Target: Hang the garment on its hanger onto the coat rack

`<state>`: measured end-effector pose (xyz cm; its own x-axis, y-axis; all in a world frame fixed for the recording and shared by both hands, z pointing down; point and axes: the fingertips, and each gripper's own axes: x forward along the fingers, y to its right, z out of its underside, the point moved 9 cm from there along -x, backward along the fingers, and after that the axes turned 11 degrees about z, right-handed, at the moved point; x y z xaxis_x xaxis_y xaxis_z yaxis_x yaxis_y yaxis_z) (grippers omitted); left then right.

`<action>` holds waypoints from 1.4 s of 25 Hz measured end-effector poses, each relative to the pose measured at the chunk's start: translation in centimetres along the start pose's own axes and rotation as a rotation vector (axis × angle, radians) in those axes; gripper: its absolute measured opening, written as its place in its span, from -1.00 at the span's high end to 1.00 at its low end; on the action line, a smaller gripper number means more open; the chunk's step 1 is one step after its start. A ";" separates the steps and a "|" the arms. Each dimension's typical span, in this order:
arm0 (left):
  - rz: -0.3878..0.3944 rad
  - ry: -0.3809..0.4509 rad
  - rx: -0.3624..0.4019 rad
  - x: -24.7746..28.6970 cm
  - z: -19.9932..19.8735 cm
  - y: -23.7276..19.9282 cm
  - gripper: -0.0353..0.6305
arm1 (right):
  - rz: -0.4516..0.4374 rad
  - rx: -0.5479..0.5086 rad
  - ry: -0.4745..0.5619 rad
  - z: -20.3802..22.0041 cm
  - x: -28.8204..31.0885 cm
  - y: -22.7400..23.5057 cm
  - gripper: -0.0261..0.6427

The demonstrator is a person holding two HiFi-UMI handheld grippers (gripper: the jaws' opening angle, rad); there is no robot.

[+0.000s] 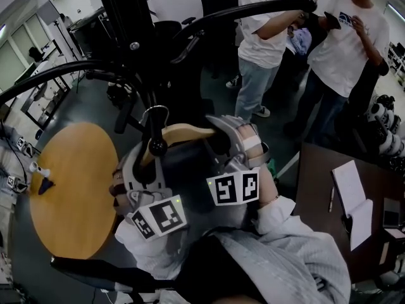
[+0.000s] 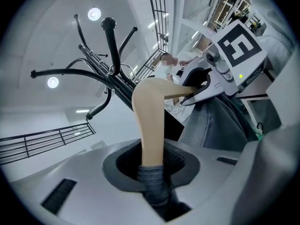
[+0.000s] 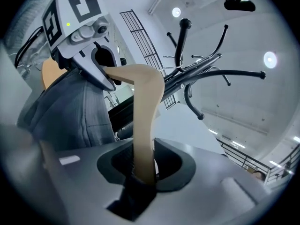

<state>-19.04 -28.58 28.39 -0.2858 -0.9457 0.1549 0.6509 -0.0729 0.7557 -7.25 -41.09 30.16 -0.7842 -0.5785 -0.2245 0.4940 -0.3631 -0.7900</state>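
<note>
A wooden hanger [image 1: 183, 132] carrying a grey garment [image 1: 190, 220] is held up against the black coat rack [image 1: 136, 56]. My left gripper [image 1: 130, 170] is shut on the hanger's left arm [image 2: 150, 121], over a fold of grey cloth [image 2: 152, 182]. My right gripper [image 1: 239, 138] is shut on the hanger's right arm [image 3: 145, 116]. The hanger's metal hook [image 1: 155, 110] sits by a knob-ended rack peg [image 1: 156, 147]; I cannot tell whether it rests on the peg. Each gripper view shows the other gripper, the right one [image 2: 197, 90] and the left one [image 3: 101, 74], clamped on the hanger.
A round wooden table [image 1: 69, 182] with a small dark object [image 1: 44, 183] stands at the left. Two people [image 1: 266, 37] [image 1: 348, 43] stand behind the rack at the right. A dark desk [image 1: 316, 182] with a notebook [image 1: 351, 195] is at the right. A black chair [image 1: 95, 274] sits low left.
</note>
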 end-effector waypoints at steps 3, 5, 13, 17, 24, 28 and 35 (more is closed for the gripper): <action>0.024 0.037 0.040 -0.8 -0.2 0.0 0.67 | -0.048 -0.031 0.035 -0.3 -0.7 0.3 0.68; 0.050 0.058 0.071 -1.9 -0.7 0.2 0.56 | -0.072 -0.066 0.064 -0.9 -1.8 0.7 0.67; 0.060 0.111 0.046 -4.4 -0.7 0.9 0.43 | -0.134 0.019 0.089 -1.5 -4.8 1.7 0.54; 0.036 0.145 -0.025 -4.8 -1.3 1.3 0.43 | -0.091 0.174 0.101 -1.1 -6.1 2.3 0.54; -0.126 0.250 -0.074 -7.1 -3.0 2.2 0.43 | 0.007 0.442 0.032 -0.2 -9.1 2.2 0.55; -0.020 0.366 -0.189 -6.8 -4.5 4.2 0.43 | 0.008 0.537 -0.022 1.0 -10.4 2.1 0.55; 0.191 0.472 -0.498 -3.3 -6.4 8.0 0.79 | 0.112 0.655 -0.114 2.8 -12.7 2.8 0.88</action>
<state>-8.37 -28.03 29.81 0.1274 -0.9843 -0.1221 0.9355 0.0783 0.3445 5.12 -36.82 32.40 -0.6883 -0.6987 -0.1951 0.7239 -0.6436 -0.2486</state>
